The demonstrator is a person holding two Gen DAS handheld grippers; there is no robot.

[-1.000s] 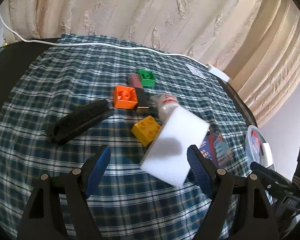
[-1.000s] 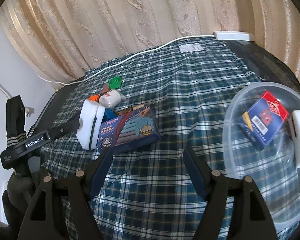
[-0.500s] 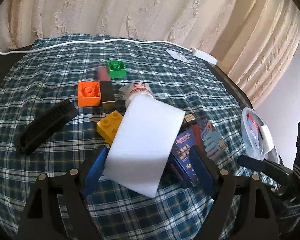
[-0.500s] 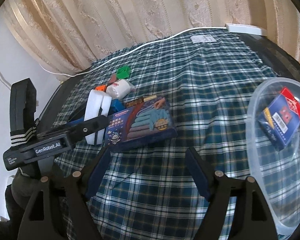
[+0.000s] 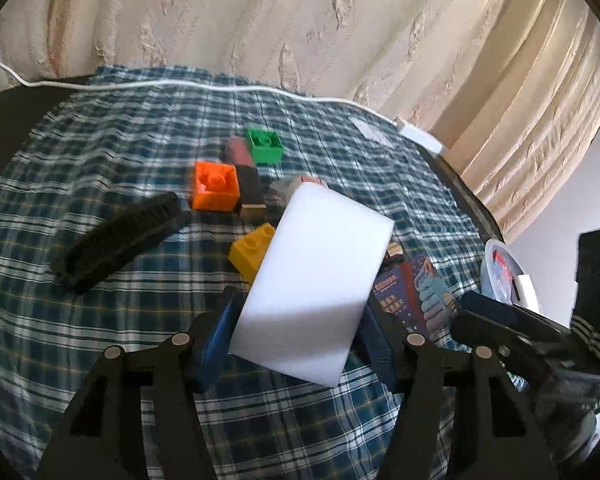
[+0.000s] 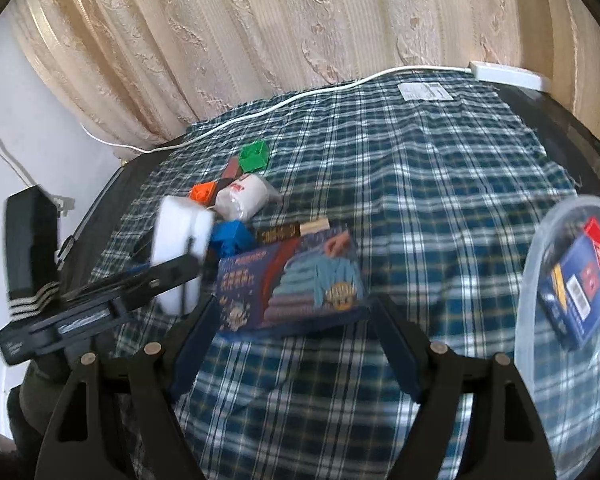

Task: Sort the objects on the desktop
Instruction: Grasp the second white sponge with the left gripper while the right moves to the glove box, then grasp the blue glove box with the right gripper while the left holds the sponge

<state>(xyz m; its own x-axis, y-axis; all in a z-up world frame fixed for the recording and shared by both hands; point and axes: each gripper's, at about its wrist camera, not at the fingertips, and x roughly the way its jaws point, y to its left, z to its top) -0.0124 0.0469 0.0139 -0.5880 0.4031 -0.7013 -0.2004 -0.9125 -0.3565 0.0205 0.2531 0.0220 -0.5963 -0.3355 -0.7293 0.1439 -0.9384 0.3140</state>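
The left gripper (image 5: 300, 332) was closing on the white rectangular foam sponge block (image 5: 316, 284), both blue pads against its sides. The right gripper (image 6: 296, 344) was spread, nothing held, the blue illustrated cardboard box (image 6: 292, 280) lying at 12 o'clock.

A white rectangular foam sponge block (image 5: 320, 280) stands tilted above the blue-and-white plaid cloth, its lower end between two blue pads. Behind it on the cloth lie an orange plastic building brick (image 5: 215, 186), a green plastic building brick (image 5: 264, 145), a yellow plastic building brick (image 5: 252, 252) and a long black bristle brush (image 5: 118, 242). A flat dark-blue printed box (image 6: 290, 282) lies near a clear round plastic container (image 6: 540, 280) holding a blue-and-red card box (image 6: 582, 284)
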